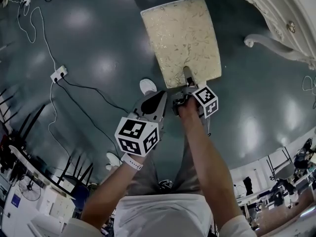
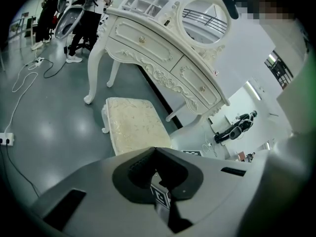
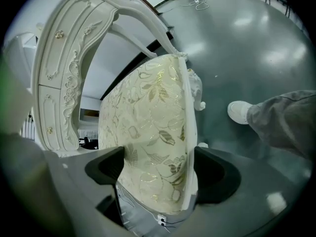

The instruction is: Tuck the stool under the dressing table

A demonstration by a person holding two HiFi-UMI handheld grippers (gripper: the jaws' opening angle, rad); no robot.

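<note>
Gripping the near end of the stool (image 1: 181, 41), the right gripper (image 3: 154, 166) has its fingers (image 3: 217, 177) spread wide. The padded seat fills the gap and touches both, so this looks like a hold on a broad thing rather than empty jaws. The left gripper (image 2: 155, 152), at about 8 o'clock from the right one in the head view, has its jaws together on nothing. The stool stands on the floor (image 1: 89, 58) out in the open, its far end toward 12 o'clock. The dressing table (image 1: 281, 19) is at 2 o'clock from it, near but apart. I judge the grasp made and the tuck not yet done: the stool must turn toward the table and slide under it.
</note>
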